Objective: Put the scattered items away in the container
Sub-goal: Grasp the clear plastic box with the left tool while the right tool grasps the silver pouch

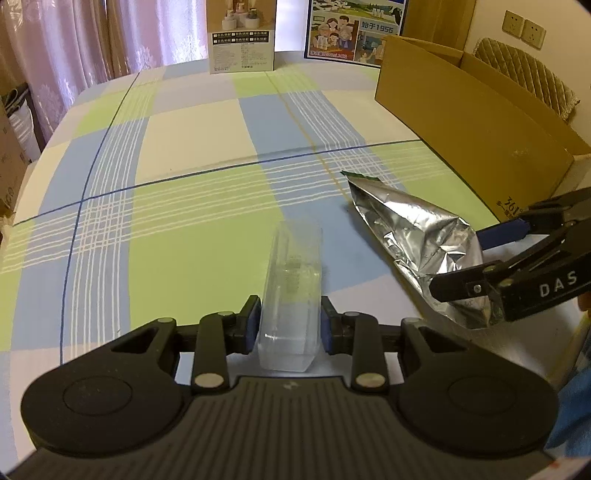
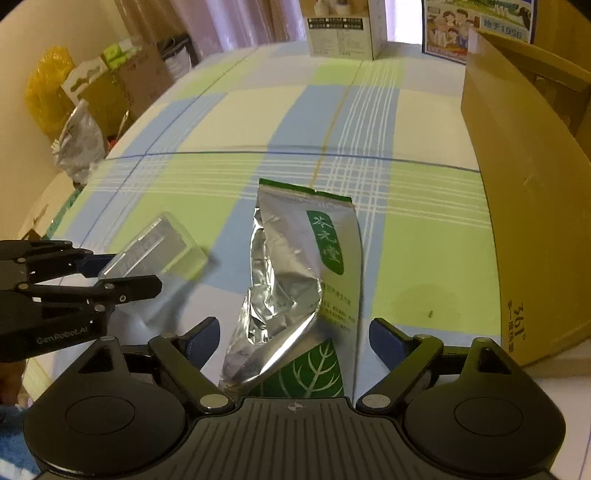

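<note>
My left gripper [image 1: 289,325] is shut on a clear plastic box [image 1: 291,295], held just above the checked tablecloth; the box also shows in the right wrist view [image 2: 159,247]. My right gripper [image 2: 294,338] is open, its jaws wide on either side of a crumpled silver and green tea pouch [image 2: 306,266] that lies on the cloth. The pouch also shows in the left wrist view [image 1: 417,240], with the right gripper [image 1: 491,258] around its near end. An open cardboard box [image 2: 524,192] stands to the right, also in the left wrist view [image 1: 472,122].
Two printed cartons [image 1: 242,35] [image 1: 354,29] stand at the table's far edge. A padded chair [image 1: 528,74] is behind the cardboard box. Boxes and bags [image 2: 92,99] sit on the floor off the table's left side.
</note>
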